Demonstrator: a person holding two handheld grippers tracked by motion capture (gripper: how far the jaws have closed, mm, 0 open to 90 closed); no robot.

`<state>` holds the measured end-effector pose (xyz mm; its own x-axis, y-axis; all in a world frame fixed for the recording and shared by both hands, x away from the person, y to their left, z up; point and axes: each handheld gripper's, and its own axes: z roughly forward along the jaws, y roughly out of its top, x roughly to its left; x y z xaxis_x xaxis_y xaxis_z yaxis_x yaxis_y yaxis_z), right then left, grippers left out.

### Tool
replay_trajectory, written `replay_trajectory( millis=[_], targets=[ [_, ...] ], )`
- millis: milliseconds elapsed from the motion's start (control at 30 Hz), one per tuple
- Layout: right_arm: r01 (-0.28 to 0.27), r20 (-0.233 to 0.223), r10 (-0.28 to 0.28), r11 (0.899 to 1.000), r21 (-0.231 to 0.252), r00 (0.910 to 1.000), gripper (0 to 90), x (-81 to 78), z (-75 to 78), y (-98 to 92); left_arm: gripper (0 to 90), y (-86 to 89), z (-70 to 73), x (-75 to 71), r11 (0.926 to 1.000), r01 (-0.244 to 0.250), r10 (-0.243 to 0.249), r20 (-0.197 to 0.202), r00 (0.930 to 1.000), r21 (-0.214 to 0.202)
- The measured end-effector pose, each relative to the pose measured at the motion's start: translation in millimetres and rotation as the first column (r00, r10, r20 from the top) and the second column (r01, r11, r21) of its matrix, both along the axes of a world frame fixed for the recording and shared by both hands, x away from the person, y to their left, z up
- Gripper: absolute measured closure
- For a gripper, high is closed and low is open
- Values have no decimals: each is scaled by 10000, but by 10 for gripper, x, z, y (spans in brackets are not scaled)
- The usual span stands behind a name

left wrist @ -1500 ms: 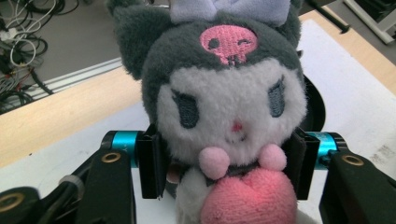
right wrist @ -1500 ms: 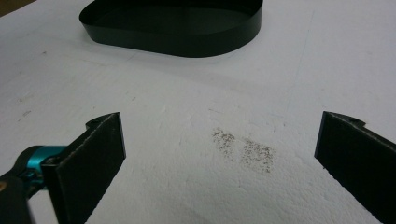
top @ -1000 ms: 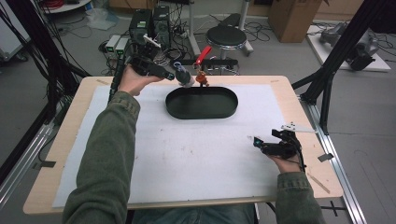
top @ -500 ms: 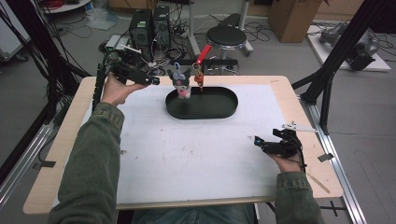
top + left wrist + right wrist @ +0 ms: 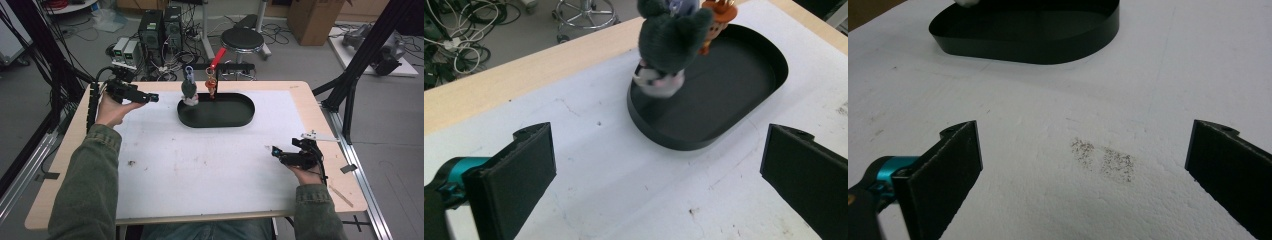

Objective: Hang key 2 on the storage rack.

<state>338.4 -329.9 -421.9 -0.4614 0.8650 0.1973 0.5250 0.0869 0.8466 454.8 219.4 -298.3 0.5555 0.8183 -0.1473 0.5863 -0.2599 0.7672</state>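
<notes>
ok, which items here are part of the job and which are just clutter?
In the job:
- black oval tray
- grey plush toy, standing at the tray's left end
- orange figure, at the tray's far rim
- left gripper, open, off to the tray's left

Lying about:
- right gripper, open, idle over the white mat
- stool
- computer towers
</notes>
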Motion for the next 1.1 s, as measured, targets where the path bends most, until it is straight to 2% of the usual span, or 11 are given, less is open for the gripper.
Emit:
replay_trajectory(
  millis=[200, 333, 400, 500, 667, 800, 833, 1067, 1100],
  targets=[
    [15, -102, -15, 10000, -15, 9999, 8, -9, 3, 7, 17, 9, -53, -106, 9998, 81, -82, 99, 9999, 191],
    [-3, 0, 3, 10000, -45, 10000, 8, -8, 6, 9, 17, 31, -127, -205, 9978, 82, -84, 30, 10000, 663],
    [6, -49, -6, 10000, -46, 10000, 8, -5, 4, 15, 17, 58, -156, -249, 9979, 66, -68, 36, 10000, 651],
    [-30, -15, 30, 10000, -67, 10000, 8, -6, 3, 19, 17, 118, -199, -337, 9995, 42, -44, 81, 10000, 328],
    [-36, 1, 36, 10000, -66, 10000, 8, -9, 4, 15, 17, 199, -288, -452, 9993, 25, -26, 16, 10000, 378],
    [-15, -39, 15, 10000, -93, 10000, 8, -5, 1, 20, 17, 275, -397, -532, 9998, 89, -87, -101, 9999, 199],
    [-6, -34, 5, 9999, -108, 10000, 8, -5, 0, 21, 17, 290, -421, -550, 9995, 119, -115, -160, 9998, 281],
    [-17, -19, 16, 9997, -232, 10000, 8, -9, -3, 30, 17, 407, -587, -700, 9999, -84, 87, -307, 9995, 110],
    [1, -36, -2, 9997, -241, 10000, 8, -11, -1, 33, 17, 418, -597, -726, 9997, -79, 85, -285, 9996, 214]
  ],
)
